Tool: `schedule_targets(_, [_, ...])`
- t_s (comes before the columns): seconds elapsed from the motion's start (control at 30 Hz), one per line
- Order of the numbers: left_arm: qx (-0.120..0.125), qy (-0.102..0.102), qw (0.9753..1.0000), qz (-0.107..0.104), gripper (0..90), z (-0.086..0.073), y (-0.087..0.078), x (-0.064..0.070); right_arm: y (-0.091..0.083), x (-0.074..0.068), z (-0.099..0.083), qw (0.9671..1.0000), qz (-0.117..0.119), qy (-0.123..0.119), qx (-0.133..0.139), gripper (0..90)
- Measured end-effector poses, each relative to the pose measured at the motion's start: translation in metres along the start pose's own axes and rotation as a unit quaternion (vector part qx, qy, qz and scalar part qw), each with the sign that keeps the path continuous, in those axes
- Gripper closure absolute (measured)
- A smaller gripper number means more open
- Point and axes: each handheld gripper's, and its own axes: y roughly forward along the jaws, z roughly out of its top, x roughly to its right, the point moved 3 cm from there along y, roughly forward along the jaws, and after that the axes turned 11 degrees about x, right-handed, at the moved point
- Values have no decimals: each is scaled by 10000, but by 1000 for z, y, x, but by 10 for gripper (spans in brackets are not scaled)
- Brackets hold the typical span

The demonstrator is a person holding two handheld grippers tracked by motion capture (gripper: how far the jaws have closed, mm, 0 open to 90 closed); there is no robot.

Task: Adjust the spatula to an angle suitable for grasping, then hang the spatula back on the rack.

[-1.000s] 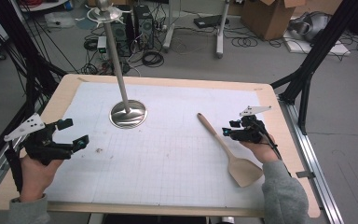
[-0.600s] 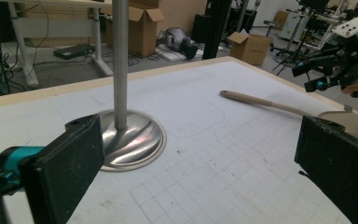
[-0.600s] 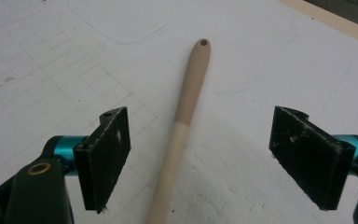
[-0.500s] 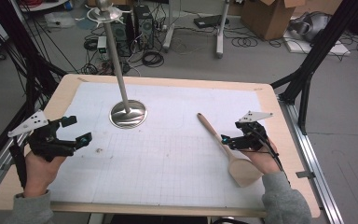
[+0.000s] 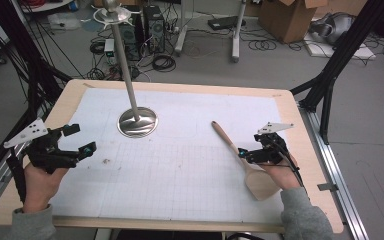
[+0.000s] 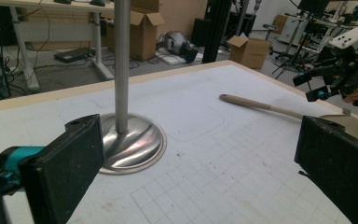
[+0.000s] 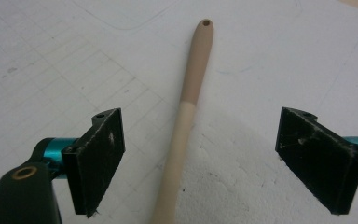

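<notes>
A wooden spatula [image 5: 224, 137] lies flat on the white gridded mat [image 5: 190, 170], handle toward the far left, blade by the person's right hand. My right gripper [image 5: 248, 152] hovers open over the neck of the spatula. In the right gripper view the spatula handle [image 7: 189, 98] runs up between the spread jaws of the right gripper [image 7: 200, 156], and neither pad touches it. My left gripper [image 5: 80, 140] is open and empty near the mat's left edge. The left gripper [image 6: 205, 168] faces the metal stand [image 6: 130, 142], the spatula [image 6: 256, 105] and the right gripper [image 6: 335, 77].
A metal stand with a round base [image 5: 137, 121] and a tall pole [image 5: 125, 65] rises at the mat's far left-centre. The mat sits on a wooden table [image 5: 300, 135]. Cables, boxes and black frame legs surround the table on the floor.
My right gripper has moved a little toward the person along the spatula handle, down to its neck. The left gripper has barely shifted.
</notes>
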Motion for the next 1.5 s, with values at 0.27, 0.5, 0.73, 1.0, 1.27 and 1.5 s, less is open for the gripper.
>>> schedule_targets(0.27, [-35, -9, 10000, -9, 20, -2, 2, 1, 4, 0, -4, 10000, 56, 3, -75, 153])
schedule_targets(0.5, [-54, -5, 10000, -48, 20, -2, 4, 2, 7, -1, -7, 9999, 45, 91, -105, 153])
schedule_targets(0.73, [-78, -17, 10000, -42, 20, -4, 4, 2, 12, -2, -8, 9998, 26, 93, -184, 153])
schedule_targets(1.0, [-102, 25, 9999, -14, 20, -4, 3, 3, 15, -6, -11, 9997, 40, 72, -235, 152])
schedule_targets(1.27, [-116, 31, 9999, -34, 20, -4, 5, 4, 20, -8, -17, 9993, -39, 43, -374, 153])
schedule_targets(1.5, [-90, 22, 10000, -4, 20, -3, 2, 4, 23, -7, -21, 9984, -100, 56, -551, 180])
